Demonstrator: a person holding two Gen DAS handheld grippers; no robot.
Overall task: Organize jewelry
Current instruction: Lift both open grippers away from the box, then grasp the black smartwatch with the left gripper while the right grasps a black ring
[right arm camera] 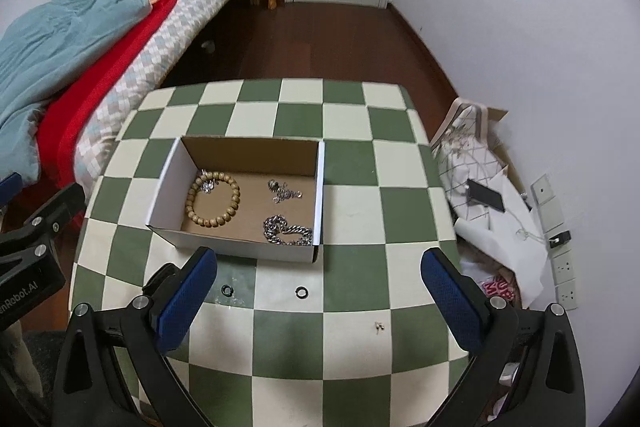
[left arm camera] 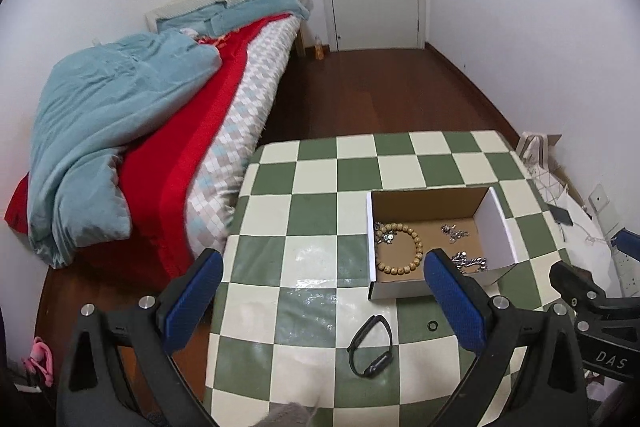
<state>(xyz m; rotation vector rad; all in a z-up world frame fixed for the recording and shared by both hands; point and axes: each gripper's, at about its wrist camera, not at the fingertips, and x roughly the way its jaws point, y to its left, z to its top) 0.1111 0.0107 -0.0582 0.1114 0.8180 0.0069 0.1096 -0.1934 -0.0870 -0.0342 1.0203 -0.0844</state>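
On the checkered table I see the cardboard box mid-table, already holding a bead bracelet and chains. My left gripper and right gripper hover open, empty. Near the front edge: a floppy watch band, best pinched across its strap, two slippery rings and a tiny earring.

One box with one bead bracelet and two silver chains. Two black rings, one watch, one earring.
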